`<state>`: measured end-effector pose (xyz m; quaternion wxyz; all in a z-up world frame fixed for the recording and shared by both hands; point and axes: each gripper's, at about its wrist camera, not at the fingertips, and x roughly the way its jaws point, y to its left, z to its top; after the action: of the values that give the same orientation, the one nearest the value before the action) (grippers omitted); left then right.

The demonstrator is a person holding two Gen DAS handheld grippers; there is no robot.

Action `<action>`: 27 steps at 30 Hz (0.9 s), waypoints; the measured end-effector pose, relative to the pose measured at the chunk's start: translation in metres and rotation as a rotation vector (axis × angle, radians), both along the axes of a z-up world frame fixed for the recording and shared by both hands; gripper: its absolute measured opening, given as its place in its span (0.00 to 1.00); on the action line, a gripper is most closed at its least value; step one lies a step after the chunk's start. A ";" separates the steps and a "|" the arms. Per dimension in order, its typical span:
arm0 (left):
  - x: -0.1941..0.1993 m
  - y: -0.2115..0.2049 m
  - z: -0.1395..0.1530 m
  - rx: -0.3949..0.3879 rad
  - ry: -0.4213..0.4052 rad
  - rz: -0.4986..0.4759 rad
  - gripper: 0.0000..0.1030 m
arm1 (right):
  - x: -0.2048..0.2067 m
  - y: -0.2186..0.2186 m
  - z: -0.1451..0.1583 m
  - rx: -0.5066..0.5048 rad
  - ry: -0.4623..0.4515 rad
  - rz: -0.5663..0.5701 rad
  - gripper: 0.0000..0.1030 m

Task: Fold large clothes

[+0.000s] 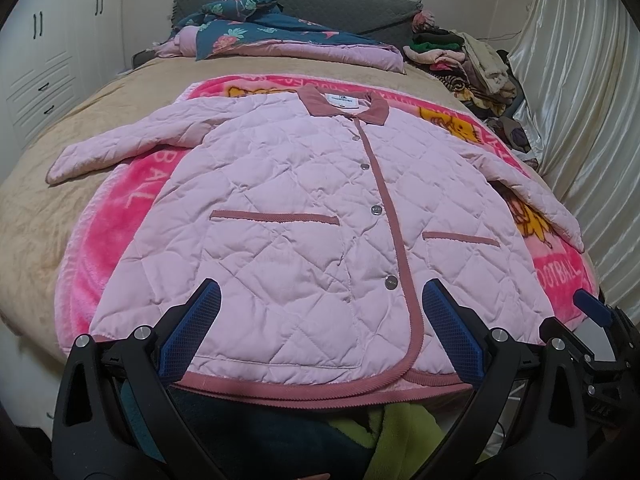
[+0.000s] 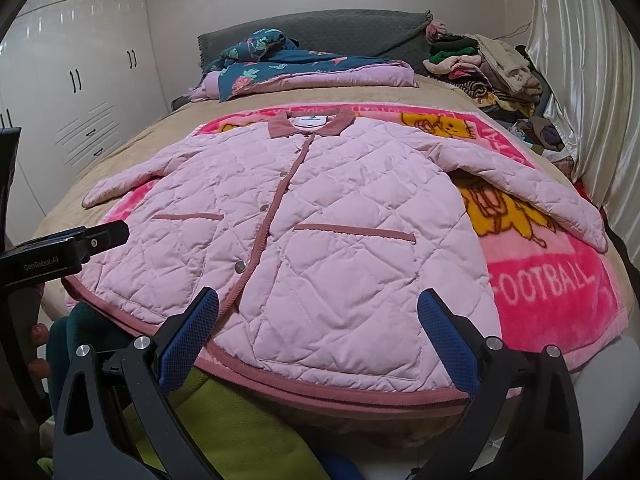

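A pale pink quilted jacket [image 1: 288, 200] [image 2: 320, 216] with dusty-rose trim lies flat and buttoned on a bright pink cartoon blanket [image 1: 116, 216] [image 2: 552, 292], collar away from me, both sleeves spread out. Its hem hangs at the bed's near edge. My left gripper [image 1: 320, 300] is open, hovering over the hem left of the button placket, with nothing between its blue pads. My right gripper [image 2: 318, 300] is open too, above the hem right of the placket. In the left wrist view the right gripper [image 1: 592, 312] shows at the right edge; in the right wrist view the left gripper [image 2: 80, 240] shows at the left.
The bed [image 1: 36, 208] has a tan cover. A folded teal floral quilt [image 1: 256, 28] [image 2: 280, 64] and a heap of clothes [image 1: 472, 60] [image 2: 492, 68] lie at the far end. White wardrobes [image 2: 80, 80] stand left, a shiny curtain [image 2: 592, 80] right. Green and teal fabric [image 2: 224, 420] lies below the hem.
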<state>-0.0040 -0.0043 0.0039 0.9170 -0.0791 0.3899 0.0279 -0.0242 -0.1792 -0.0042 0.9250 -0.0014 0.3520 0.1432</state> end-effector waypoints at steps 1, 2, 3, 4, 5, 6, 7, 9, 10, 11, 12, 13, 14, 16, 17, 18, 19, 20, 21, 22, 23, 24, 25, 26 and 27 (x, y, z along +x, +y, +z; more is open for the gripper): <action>0.000 0.000 0.000 -0.001 0.001 -0.001 0.92 | 0.000 0.000 0.000 0.000 0.000 0.001 0.96; 0.000 0.000 0.000 -0.002 0.000 0.000 0.92 | 0.000 0.000 0.000 0.000 0.000 0.002 0.96; 0.000 0.002 0.000 -0.003 0.001 0.000 0.92 | 0.000 0.000 0.000 -0.001 -0.001 0.000 0.96; 0.000 0.002 0.000 -0.003 0.001 -0.001 0.92 | 0.000 0.000 0.000 0.000 0.000 0.001 0.96; 0.000 0.002 -0.001 -0.003 0.001 -0.001 0.92 | 0.000 0.000 0.000 0.000 0.000 0.001 0.96; 0.000 0.002 0.000 -0.003 0.001 0.000 0.92 | 0.000 0.000 0.000 0.000 -0.001 0.000 0.96; 0.000 0.002 -0.001 -0.004 0.000 -0.001 0.92 | 0.000 0.001 0.000 0.000 0.000 0.001 0.96; 0.000 0.002 -0.001 -0.003 0.000 0.000 0.92 | 0.000 0.000 0.000 0.000 -0.001 -0.001 0.96; 0.000 0.002 -0.001 -0.004 -0.001 -0.001 0.92 | 0.000 0.001 0.000 0.000 0.000 0.000 0.96; 0.000 0.002 -0.001 -0.004 0.000 0.000 0.92 | 0.000 0.001 -0.001 -0.001 0.001 0.001 0.96; 0.000 0.002 0.000 -0.004 0.001 0.000 0.92 | 0.000 0.001 0.000 0.000 0.001 0.000 0.96; 0.000 0.002 0.000 -0.003 0.000 0.001 0.92 | 0.000 0.001 0.000 0.001 0.001 0.001 0.96; 0.000 0.002 0.000 -0.001 -0.001 0.001 0.92 | 0.001 0.002 -0.001 0.000 0.001 0.002 0.96; 0.000 0.002 0.000 -0.002 -0.002 0.001 0.92 | 0.001 0.001 -0.001 0.001 0.002 0.001 0.96; 0.000 0.003 0.000 -0.003 0.000 0.000 0.92 | 0.001 0.002 -0.001 0.000 0.003 0.002 0.96; 0.000 0.003 0.000 -0.003 -0.001 -0.001 0.92 | 0.001 0.003 -0.001 -0.001 0.003 0.003 0.96; 0.000 0.002 0.000 -0.001 -0.001 0.000 0.92 | 0.001 0.003 -0.001 0.000 0.003 0.003 0.96; 0.000 0.003 0.000 -0.002 0.000 0.000 0.92 | 0.001 0.003 -0.001 0.000 0.005 0.005 0.96; 0.000 0.003 0.000 -0.003 -0.001 0.000 0.92 | 0.001 0.004 -0.001 -0.001 0.005 0.004 0.96; 0.000 0.003 0.000 -0.003 -0.001 0.002 0.92 | 0.001 0.004 -0.001 -0.003 0.004 0.004 0.96; 0.000 0.003 0.000 -0.003 -0.001 0.001 0.92 | 0.002 0.005 -0.001 -0.004 0.005 0.005 0.96; 0.000 0.003 0.000 -0.002 0.000 0.001 0.92 | 0.002 0.004 -0.002 -0.003 0.004 0.003 0.96; -0.001 0.003 0.001 -0.003 0.002 0.002 0.92 | 0.002 0.004 -0.001 -0.002 0.002 0.002 0.96; 0.000 0.003 0.002 -0.005 0.004 0.002 0.92 | 0.004 0.004 -0.001 -0.002 0.004 0.004 0.96; 0.001 0.003 0.002 -0.006 0.007 0.003 0.92 | 0.006 0.005 0.000 -0.005 0.003 0.002 0.96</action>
<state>-0.0033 -0.0013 0.0057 0.9153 -0.0824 0.3933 0.0286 -0.0184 -0.1745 -0.0045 0.9243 -0.0041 0.3536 0.1434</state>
